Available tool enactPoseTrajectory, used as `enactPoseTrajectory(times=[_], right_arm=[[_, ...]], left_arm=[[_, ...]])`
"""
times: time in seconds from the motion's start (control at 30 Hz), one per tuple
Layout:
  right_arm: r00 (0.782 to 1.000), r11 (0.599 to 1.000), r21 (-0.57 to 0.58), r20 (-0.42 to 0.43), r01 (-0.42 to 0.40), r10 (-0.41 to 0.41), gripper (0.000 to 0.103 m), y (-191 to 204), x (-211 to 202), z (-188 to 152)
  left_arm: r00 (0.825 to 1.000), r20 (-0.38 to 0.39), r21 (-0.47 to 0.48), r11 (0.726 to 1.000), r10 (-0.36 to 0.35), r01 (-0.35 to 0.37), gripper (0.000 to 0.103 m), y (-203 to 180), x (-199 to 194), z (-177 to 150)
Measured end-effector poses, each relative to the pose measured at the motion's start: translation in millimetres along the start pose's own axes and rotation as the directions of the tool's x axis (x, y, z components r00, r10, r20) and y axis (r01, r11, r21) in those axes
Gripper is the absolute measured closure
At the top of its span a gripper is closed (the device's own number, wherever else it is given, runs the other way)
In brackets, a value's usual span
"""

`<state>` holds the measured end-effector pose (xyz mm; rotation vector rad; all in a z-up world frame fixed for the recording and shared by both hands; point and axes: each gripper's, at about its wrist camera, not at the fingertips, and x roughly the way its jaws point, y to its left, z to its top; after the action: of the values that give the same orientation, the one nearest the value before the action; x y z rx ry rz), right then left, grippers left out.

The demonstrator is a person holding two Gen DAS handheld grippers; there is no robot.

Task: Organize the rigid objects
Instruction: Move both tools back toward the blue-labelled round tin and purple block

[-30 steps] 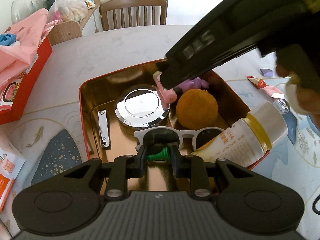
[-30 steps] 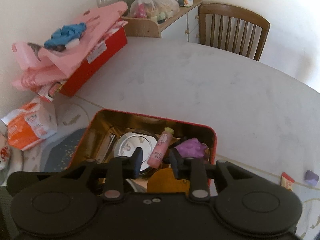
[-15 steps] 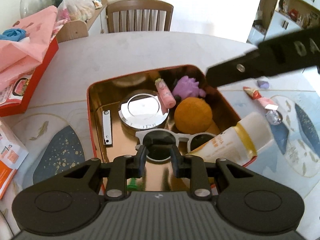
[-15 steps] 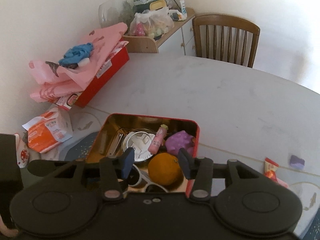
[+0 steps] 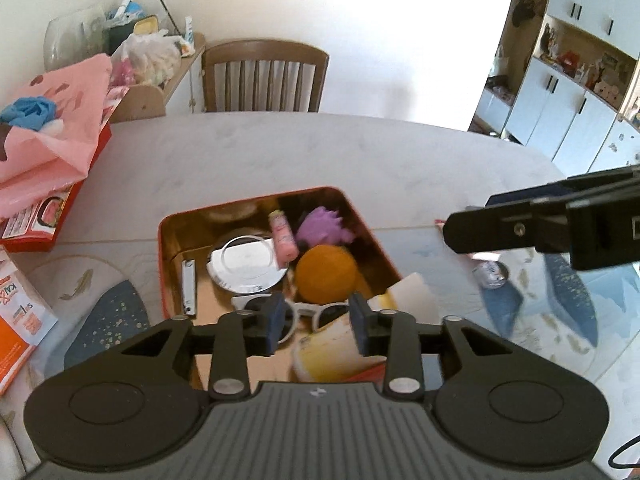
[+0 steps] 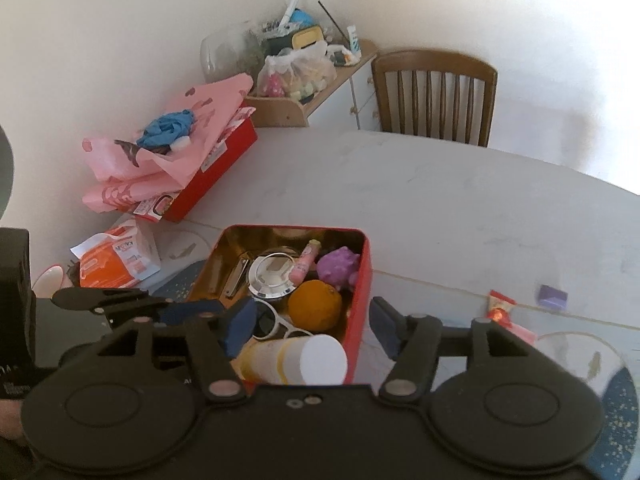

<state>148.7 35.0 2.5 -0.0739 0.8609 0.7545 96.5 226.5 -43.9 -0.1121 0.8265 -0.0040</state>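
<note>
Both hand-held grippers have pulled back from the red tin (image 5: pixel 384 232) near the tabletop's front edge. Left hand-held gripper (image 5: pixel 316 322) and right hand-held gripper (image 6: pixel 312 324) gape, holding nothing. Inside the tin lie sunglasses (image 5: pixel 316 314), an orange (image 5: pixel 326 276), a chrome lid (image 5: pixel 248 262) — smooth, likely slippery. The bottle (image 6: pixel 296 360) leaning over the rim looks light and stiff; grip its body.

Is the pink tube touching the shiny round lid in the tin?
Touching. In the left wrist view the pink tube lies across the edge of the shiny round lid, overlapping its rim with no gap; the right wrist view agrees.
</note>
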Motion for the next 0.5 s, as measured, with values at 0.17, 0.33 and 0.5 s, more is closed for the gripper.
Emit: enactPoseTrajectory(times=[0.17,0.33,0.5], right_arm=[[1.000,1.000,0.014,0.023,-0.004,0.003,0.037,-13,-22,-9],[0.999,1.000,0.022,0.050,-0.002,0.001,0.026,-33,-44,-19],[0.997,0.999,0.030,0.071,0.012,-0.015,0.023,-62,-64,-32]], left_arm=[[0.999,0.038,0.004,1.000,-0.010,0.010,0.049,-19,-12,3],[0.998,0.062,0.020,1.000,-0.015,0.014,0.048,-42,-19,8],[0.997,0.077,0.034,0.999,-0.011,0.009,0.040,-67,-19,12]])
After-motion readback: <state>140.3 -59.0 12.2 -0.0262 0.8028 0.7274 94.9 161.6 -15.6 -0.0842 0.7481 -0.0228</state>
